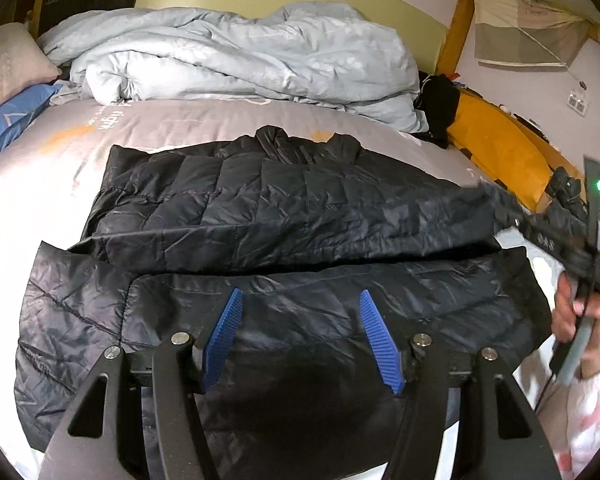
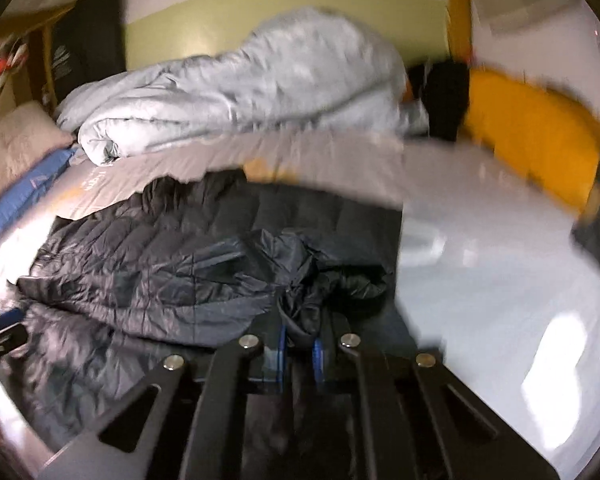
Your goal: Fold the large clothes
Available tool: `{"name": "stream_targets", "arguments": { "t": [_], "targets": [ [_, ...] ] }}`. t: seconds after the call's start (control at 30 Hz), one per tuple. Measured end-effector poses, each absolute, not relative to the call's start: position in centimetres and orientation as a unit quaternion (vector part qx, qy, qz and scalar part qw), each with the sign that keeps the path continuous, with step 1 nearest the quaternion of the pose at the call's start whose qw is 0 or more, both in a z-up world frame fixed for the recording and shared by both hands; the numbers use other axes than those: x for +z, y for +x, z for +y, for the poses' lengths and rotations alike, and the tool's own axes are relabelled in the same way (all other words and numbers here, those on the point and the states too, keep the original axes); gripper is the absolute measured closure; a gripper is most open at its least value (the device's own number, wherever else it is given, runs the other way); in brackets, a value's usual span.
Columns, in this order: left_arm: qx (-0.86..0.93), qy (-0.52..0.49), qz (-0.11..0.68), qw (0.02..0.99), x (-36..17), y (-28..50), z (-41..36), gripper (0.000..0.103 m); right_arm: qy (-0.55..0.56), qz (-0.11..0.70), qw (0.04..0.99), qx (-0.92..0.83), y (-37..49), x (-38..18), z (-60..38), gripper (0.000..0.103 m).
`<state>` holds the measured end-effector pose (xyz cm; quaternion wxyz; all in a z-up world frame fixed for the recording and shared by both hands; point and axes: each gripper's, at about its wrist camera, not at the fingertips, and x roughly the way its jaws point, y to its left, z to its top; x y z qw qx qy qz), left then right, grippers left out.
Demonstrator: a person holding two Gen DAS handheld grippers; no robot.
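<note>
Item — black quilted jacket (image 1: pixel 260 216), spread across the grey sheet of a bed (image 1: pixel 180 120); collar towards the far side, body lying flat, one sleeve folded across the chest, the other sleeve drawn out to the right and lifted off the bed.

Left gripper (image 1: pixel 300 332): blue ribbed fingers (image 1: pixel 224 336) standing apart, released; nothing between them; the near hem of the jacket lies beneath and just ahead of the tips, whether touched cannot be told.

Right gripper (image 2: pixel 300 344): fingers (image 2: pixel 319 354) clenched on a bunched fold of the jacket's black fabric, which gathers at the tips and rises crumpled ahead of them; seen in the left wrist view at the right edge, held in a person's hand (image 1: pixel 584 320), the sleeve stretched taut between it and the jacket body; right wrist view blurred.

Surroundings — pale blue duvet (image 1: pixel 236 52) heaped at the far side of the bed; blue pillow (image 1: pixel 12 120) and a beige pillow (image 1: pixel 8 64) at the left; yellow cushion (image 1: pixel 496 140) along the right edge; dark garment (image 1: pixel 440 104) between duvet and cushion; patterned white sleeve (image 1: pixel 592 412) at lower right.
</note>
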<state>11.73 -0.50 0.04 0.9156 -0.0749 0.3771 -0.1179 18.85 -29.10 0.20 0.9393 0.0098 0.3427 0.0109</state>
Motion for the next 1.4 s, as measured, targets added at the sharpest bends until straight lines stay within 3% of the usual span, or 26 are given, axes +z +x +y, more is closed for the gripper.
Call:
{"name": "stream_targets", "arguments": {
  "t": [0.17, 0.3, 0.43, 0.53, 0.67, 0.73, 0.83, 0.9, 1.07, 1.4],
  "targets": [
    [-0.113, -0.046, 0.369, 0.921, 0.2, 10.8, -1.1, 0.043, -0.024, 0.350, 0.937, -0.005, 22.6, 1.2, -28.6, 0.094],
    [-0.115, -0.034, 0.346, 0.931, 0.8, 10.2, -1.4, 0.043, -0.026, 0.401, 0.916, -0.013, 24.7, -1.4, -29.3, 0.093],
    [-0.117, -0.024, 0.337, 0.934, 1.4, 10.0, -1.8, 0.043, 0.014, 0.425, 0.905, -0.013, 23.6, -3.3, -30.7, 0.084],
    [-0.114, -0.015, 0.332, 0.936, 1.7, 9.7, -2.1, 0.043, 0.020, 0.412, 0.911, -0.014, 21.9, -2.3, -30.7, 0.073],
    [-0.113, -0.014, 0.322, 0.940, 2.5, 8.8, -1.9, 0.036, 0.027, 0.371, 0.928, -0.001, 18.8, 0.2, -30.0, 0.047],
    [-0.113, -0.019, 0.314, 0.943, 3.0, 8.4, -1.8, 0.032, 0.031, 0.354, 0.935, 0.012, 17.3, 1.3, -29.3, 0.039],
    [-0.111, -0.023, 0.301, 0.947, 3.8, 7.6, -1.6, 0.023, 0.032, 0.324, 0.945, 0.023, 14.8, 2.6, -28.3, 0.013],
    [-0.109, -0.025, 0.293, 0.950, 4.2, 7.3, -1.4, 0.017, 0.035, 0.307, 0.951, 0.030, 13.3, 3.2, -27.7, 0.002],
    [-0.099, -0.028, 0.283, 0.953, 4.8, 6.7, -1.1, 0.003, 0.053, 0.298, 0.952, 0.048, 11.2, 3.4, -26.6, 0.000],
    [-0.077, -0.015, 0.273, 0.959, 5.0, 5.8, -0.8, 0.001, 0.067, 0.299, 0.950, 0.054, 9.3, 3.0, -26.0, 0.000]
  ]
}}
